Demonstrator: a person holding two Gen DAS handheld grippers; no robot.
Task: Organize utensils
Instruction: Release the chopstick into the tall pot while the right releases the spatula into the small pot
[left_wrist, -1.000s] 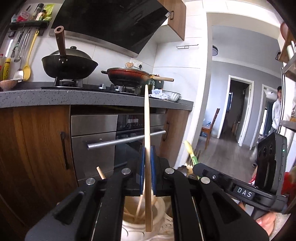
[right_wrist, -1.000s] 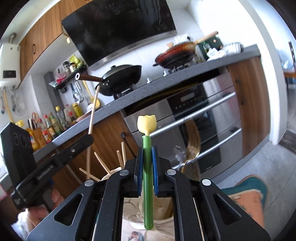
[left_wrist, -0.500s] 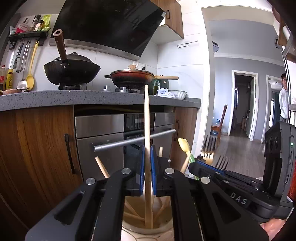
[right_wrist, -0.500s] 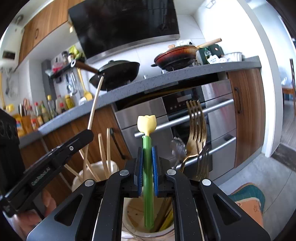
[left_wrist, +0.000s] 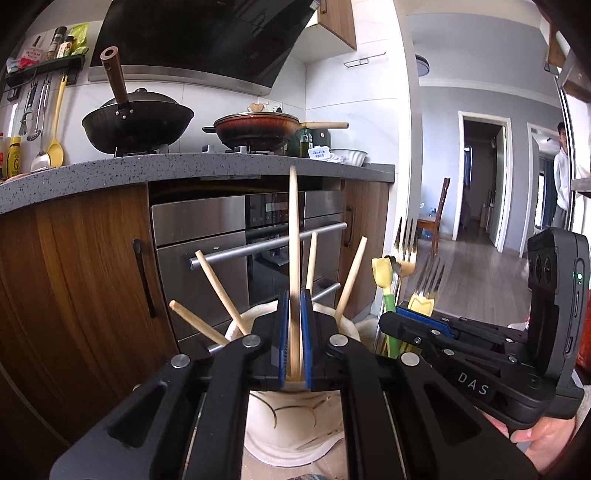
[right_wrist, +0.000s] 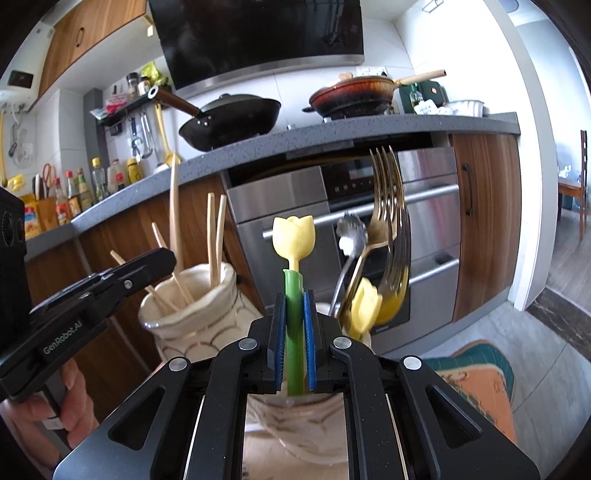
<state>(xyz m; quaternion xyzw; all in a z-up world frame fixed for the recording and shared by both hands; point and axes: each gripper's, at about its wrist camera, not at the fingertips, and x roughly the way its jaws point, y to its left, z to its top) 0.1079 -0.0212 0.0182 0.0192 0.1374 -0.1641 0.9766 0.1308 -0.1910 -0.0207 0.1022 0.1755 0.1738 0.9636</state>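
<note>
Left tool (left_wrist: 294, 341) pinches a wooden chopstick (left_wrist: 294, 258) upright over a cream ceramic holder (left_wrist: 295, 417) bristling with other chopsticks (left_wrist: 218, 284). Beside it, right tool (right_wrist: 294, 325) clamps a green-handled tulip utensil (right_wrist: 294, 236) above a second holder (right_wrist: 295, 417) of gold forks (right_wrist: 389, 206).

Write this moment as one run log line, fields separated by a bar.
left gripper: shut on chopstick over chopstick jar | right gripper: shut on tulip utensil over fork jar
</note>
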